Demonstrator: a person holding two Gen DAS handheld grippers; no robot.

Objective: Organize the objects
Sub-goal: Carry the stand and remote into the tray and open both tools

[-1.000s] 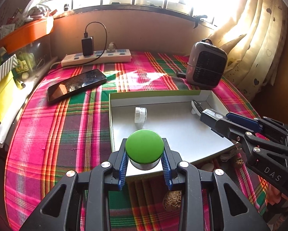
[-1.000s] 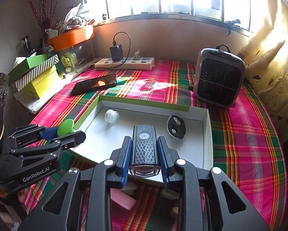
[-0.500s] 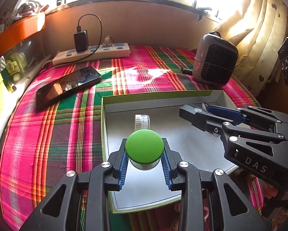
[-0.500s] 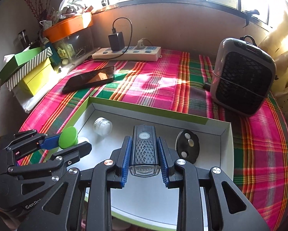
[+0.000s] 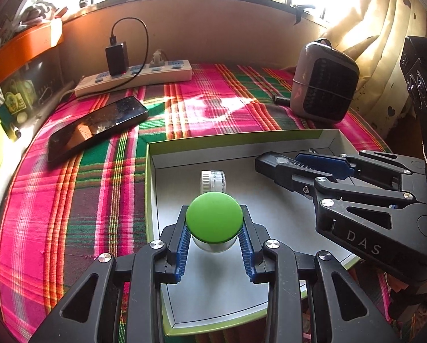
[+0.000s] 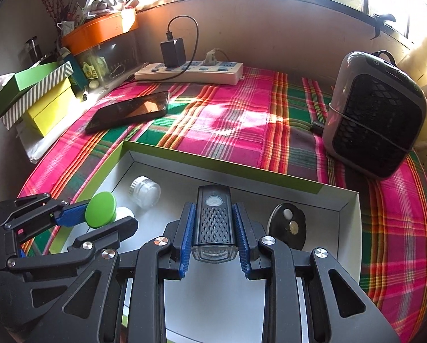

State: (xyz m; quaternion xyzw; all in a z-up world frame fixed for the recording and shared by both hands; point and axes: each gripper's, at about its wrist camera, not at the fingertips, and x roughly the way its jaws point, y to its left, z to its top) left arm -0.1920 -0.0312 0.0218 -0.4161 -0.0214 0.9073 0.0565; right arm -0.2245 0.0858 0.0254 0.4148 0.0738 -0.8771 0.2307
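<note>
A shallow box (image 5: 230,138) (image 6: 222,165) with a green rim and white inside lies on the plaid cloth. My left gripper (image 5: 214,228) (image 6: 99,223) is shut on a small jar with a green lid (image 5: 214,218) (image 6: 100,209), held over the box's left part. My right gripper (image 6: 213,228) (image 5: 276,168) is shut on a black bike light (image 6: 215,218) (image 5: 273,163), over the box's middle. Inside the box lie a small white-capped clear jar (image 5: 212,181) (image 6: 145,191) and a black oval piece (image 6: 287,225).
A black phone (image 5: 96,125) (image 6: 129,111), a white power strip with a charger (image 5: 133,78) (image 6: 189,71) and a grey heater (image 5: 323,81) (image 6: 376,114) stand on the cloth behind the box. Stacked green and yellow boxes (image 6: 36,97) sit at the left.
Both grippers have moved forward over the box with their objects still held. The left one came from the box's near edge to above its inside.
</note>
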